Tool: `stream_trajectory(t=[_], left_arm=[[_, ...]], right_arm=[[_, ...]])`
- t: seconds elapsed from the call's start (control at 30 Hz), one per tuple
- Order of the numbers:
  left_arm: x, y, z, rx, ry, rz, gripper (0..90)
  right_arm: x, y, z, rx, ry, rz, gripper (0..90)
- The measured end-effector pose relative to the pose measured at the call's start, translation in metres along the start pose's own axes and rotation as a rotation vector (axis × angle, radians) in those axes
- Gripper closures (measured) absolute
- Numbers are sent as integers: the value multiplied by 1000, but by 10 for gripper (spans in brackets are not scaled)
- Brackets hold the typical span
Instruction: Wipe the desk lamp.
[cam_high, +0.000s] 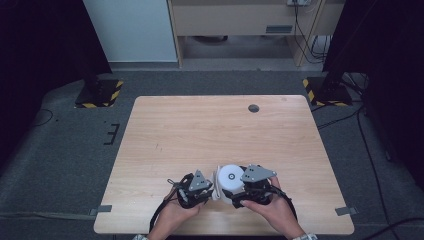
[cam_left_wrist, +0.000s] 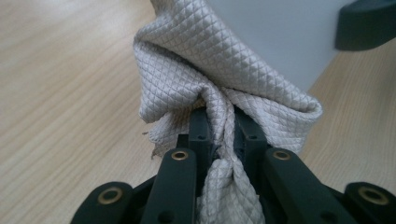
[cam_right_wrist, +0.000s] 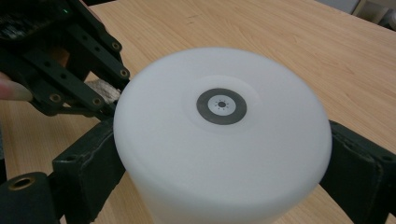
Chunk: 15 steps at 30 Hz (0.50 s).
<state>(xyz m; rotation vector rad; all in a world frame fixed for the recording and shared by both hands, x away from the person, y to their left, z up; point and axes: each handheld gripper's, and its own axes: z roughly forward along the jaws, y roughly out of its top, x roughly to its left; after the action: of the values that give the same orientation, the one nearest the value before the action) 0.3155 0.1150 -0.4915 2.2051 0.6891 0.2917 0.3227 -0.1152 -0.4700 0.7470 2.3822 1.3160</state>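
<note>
A pale wooden counter (cam_high: 225, 130) with a fine lengthwise grain stands on grey carpet, a small round grey grommet (cam_high: 253, 108) set near its far edge. Bits of grey tape (cam_high: 104, 209) sit at its two near corners. Beyond it, two black stands rest on yellow-and-black striped base plates (cam_high: 99, 93), dark curtains hang at both sides, and a light wooden cabinet (cam_high: 235, 20) stands against the far wall with cables trailing beside it.

Both forearms come in from the near edge, and the hands sit close together over the near middle of the counter. The left hand-held gripper (cam_high: 196, 187) points toward the right one, its grey three-cornered plate facing up. In the left gripper view its black jaws are pinched tight on a gathered fold of the beige quilted cloth with a diamond pattern (cam_left_wrist: 219, 79), which bunches up just ahead of the jaws and presses against the side of the white cylinder.

The right hand-held gripper (cam_high: 252, 186) clasps the matte white cylinder with a small grey ring mark on its flat top (cam_right_wrist: 222, 135); in the right gripper view its two jaws press against opposite sides of the cylinder's wall. The cylinder stands upright on the counter between the two hand-held grippers, the cloth touching its left side, seen from above
</note>
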Motion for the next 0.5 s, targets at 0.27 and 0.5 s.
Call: stream_trajectory(t=[0.27,0.5], left_arm=[[4,12,-21,-144,0,-40,791],[2,1,-2,-24,8,-26,792]], right_arm=[[-2,-1,1,-5,-1,13,91],[-1,-1,1,-7,3,12,91]])
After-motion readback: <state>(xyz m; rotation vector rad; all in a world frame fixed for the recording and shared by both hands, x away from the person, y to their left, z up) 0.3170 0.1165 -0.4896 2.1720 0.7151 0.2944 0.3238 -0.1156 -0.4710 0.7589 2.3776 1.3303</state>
